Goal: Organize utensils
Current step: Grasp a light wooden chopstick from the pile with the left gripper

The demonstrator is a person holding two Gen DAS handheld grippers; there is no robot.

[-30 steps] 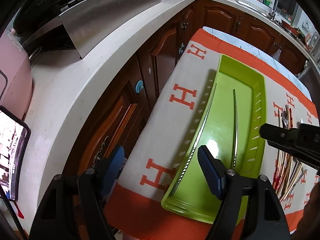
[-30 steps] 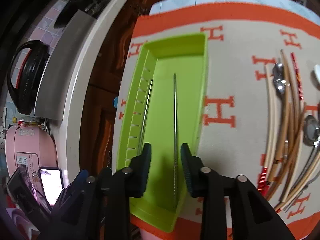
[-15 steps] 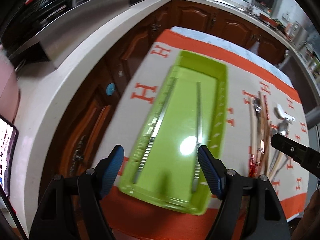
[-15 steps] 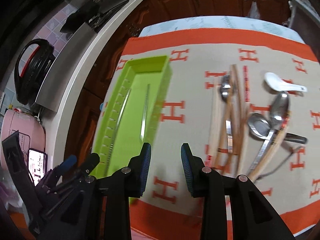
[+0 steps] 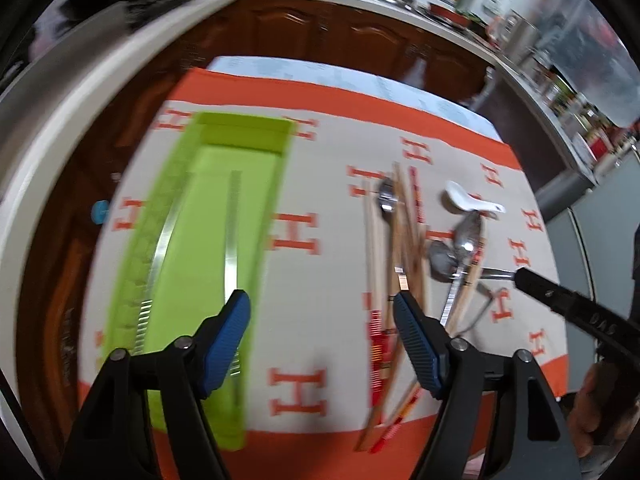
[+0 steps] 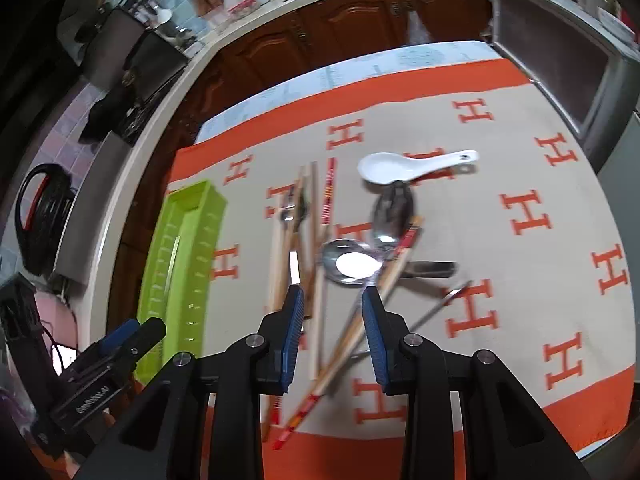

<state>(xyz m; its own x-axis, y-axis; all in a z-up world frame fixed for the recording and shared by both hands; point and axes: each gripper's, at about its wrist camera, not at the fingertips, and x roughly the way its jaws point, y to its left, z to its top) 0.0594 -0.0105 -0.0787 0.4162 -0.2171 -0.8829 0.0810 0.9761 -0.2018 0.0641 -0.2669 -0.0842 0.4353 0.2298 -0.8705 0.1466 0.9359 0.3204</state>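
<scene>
Both grippers are carried empty with their jaws parted: the right gripper (image 6: pixel 333 332) is held over the loose pile at the lower centre of its view, and the left gripper (image 5: pixel 322 342) is spread wide at the bottom of its view, between the tray and the pile, nothing being gripped by either.

The orange-and-beige cloth (image 6: pixel 520 280) fills most of both views. The green tray (image 5: pixel 208 264) lies along the left of the left-wrist view, with two metal chopsticks (image 5: pixel 231 232) already laid in it lengthwise. The unsorted pile is found at centre right: wooden chopsticks (image 5: pixel 376 248), a red-patterned chopstick (image 5: pixel 416 196), a large steel spoon (image 6: pixel 348 266), another steel spoon (image 6: pixel 392 212) and a white ceramic spoon (image 6: pixel 404 166) at the upper centre of the right-wrist view.

The step in hand is judged to be the next pick from the pile. It would be done best if one single piece were chosen where it lies free of its neighbours (the crossed wooden sticks near the lower centre look awkward), the jaws being lowered astride its shaft and closed squarely, so that nothing else is dragged along.

Compared with the earlier frames, the right gripper has been swung away from the tray, which was directly under its jaws and is now at the left edge of its view; the pile has been brought under it. The left-wrist view has likewise been turned rightward, so that the pile, formerly at the right margin, is now seen whole. The tray's contents are unchanged.
</scene>
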